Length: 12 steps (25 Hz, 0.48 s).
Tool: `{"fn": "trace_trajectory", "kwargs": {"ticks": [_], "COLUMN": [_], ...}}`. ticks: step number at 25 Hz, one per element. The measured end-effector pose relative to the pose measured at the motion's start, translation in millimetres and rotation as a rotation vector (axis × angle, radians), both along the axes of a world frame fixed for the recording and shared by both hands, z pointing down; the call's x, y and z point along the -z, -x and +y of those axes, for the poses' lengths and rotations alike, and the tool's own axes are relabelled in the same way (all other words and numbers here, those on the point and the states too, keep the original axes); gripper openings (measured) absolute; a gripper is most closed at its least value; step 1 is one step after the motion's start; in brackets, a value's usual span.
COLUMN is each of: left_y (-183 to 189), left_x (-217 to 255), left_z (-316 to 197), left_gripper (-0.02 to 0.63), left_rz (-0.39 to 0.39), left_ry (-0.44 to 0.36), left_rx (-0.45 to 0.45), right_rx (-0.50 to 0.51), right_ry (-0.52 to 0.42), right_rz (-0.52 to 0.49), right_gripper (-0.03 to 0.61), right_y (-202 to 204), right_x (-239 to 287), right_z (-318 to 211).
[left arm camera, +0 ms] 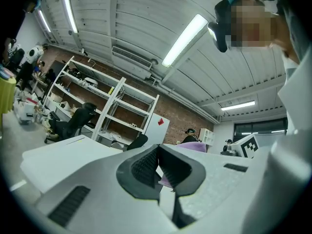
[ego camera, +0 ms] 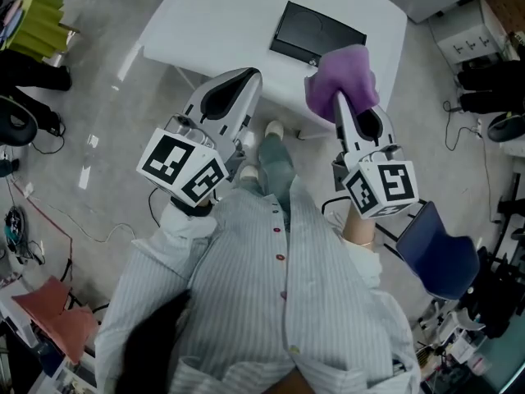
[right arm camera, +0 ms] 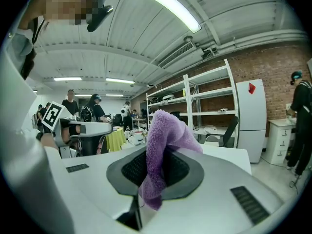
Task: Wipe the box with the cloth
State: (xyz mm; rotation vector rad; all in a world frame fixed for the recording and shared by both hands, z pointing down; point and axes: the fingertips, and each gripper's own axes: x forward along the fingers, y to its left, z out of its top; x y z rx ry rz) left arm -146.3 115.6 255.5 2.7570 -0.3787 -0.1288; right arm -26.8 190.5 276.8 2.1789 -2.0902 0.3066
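Right claw (ego camera: 343, 109) grasping a purple cloth (ego camera: 340, 76) and left claw (ego camera: 244, 79) clenched on nothing, a person reaches toward the black box (ego camera: 316, 33) lying on the white surface (ego camera: 213, 15), the wiping apparently not yet begun.

The head view looks steeply down onto the left tongs (ego camera: 248, 78), right tongs (ego camera: 339, 102) and white bench (ego camera: 221, 15). Each gripper view sits close behind its own jaws, facing roughly level across the room; both show the same shelving (left arm camera: 112, 106)
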Motion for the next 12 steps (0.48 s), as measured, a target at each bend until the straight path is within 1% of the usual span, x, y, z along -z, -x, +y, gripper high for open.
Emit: {"fn": "trace_trajectory", "kwargs": {"ticks": [5, 12], "left_y": [-33.1, -102.5], "left_x": [1.7, 0.0], "left_z": [-35.2, -85.6], "left_gripper": [0.011, 0.011], "left_rz": [-0.019, -0.047], "left_ry": [-0.014, -0.023], "left_rx": [0.011, 0.001], "right_rx": [0.018, 0.027], "right_ry": [-0.012, -0.015], "right_rz": [-0.019, -0.036], "right_gripper": [0.051, 0.051], "right_y": [-32.3, -97.8], "right_x": [-1.1, -3.8], "right_z": [-38.8, -93.8]}}
